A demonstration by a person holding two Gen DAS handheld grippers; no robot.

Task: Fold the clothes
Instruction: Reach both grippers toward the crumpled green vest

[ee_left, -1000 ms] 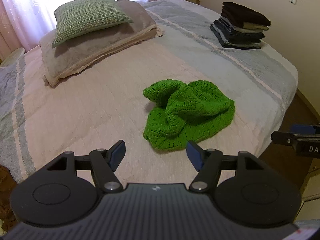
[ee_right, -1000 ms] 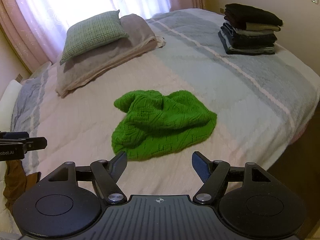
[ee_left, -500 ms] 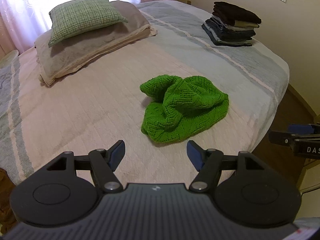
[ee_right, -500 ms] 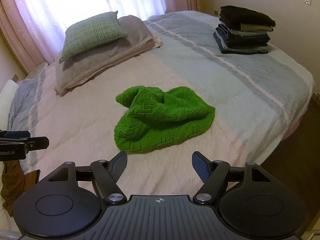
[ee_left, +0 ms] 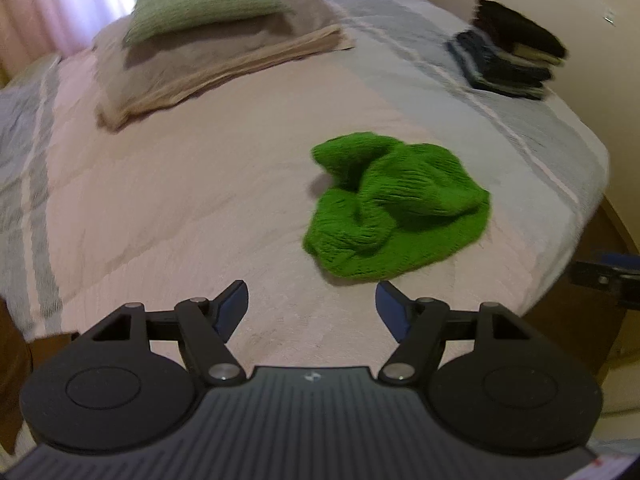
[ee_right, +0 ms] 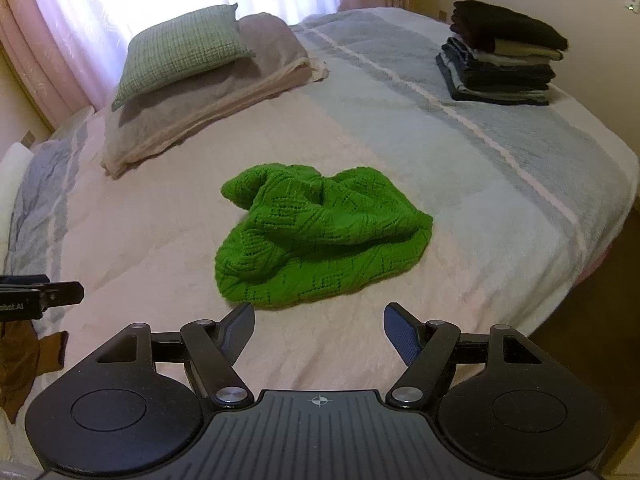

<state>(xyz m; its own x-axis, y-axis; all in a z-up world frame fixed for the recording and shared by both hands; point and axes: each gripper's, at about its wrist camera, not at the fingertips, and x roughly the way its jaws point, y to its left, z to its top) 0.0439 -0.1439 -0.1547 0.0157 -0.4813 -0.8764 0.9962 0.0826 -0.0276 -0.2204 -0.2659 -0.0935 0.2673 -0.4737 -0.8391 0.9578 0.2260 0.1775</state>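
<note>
A crumpled green knitted garment (ee_left: pixel 396 208) (ee_right: pixel 320 236) lies in a heap near the middle of the bed (ee_left: pixel 168 200) (ee_right: pixel 480 168). My left gripper (ee_left: pixel 311 300) hovers open over the near part of the bed, short of the garment and a little left of it, with nothing between its fingers. My right gripper (ee_right: pixel 319 320) also stands open and empty, just short of the garment's near edge. The left wrist view is blurred. Each gripper's tip shows at the edge of the other's view.
A stack of folded dark clothes (ee_right: pixel 500 52) (ee_left: pixel 508 60) sits at the bed's far right corner. A green cushion (ee_right: pixel 180 48) rests on a grey pillow (ee_right: pixel 208 92) at the far left. Brown cloth (ee_right: pixel 24 364) hangs off the bed's left side. The floor (ee_right: pixel 592 320) lies right.
My left gripper has swung left, so the green garment now sits further right in its view. The right gripper has barely moved. Both stay open.
</note>
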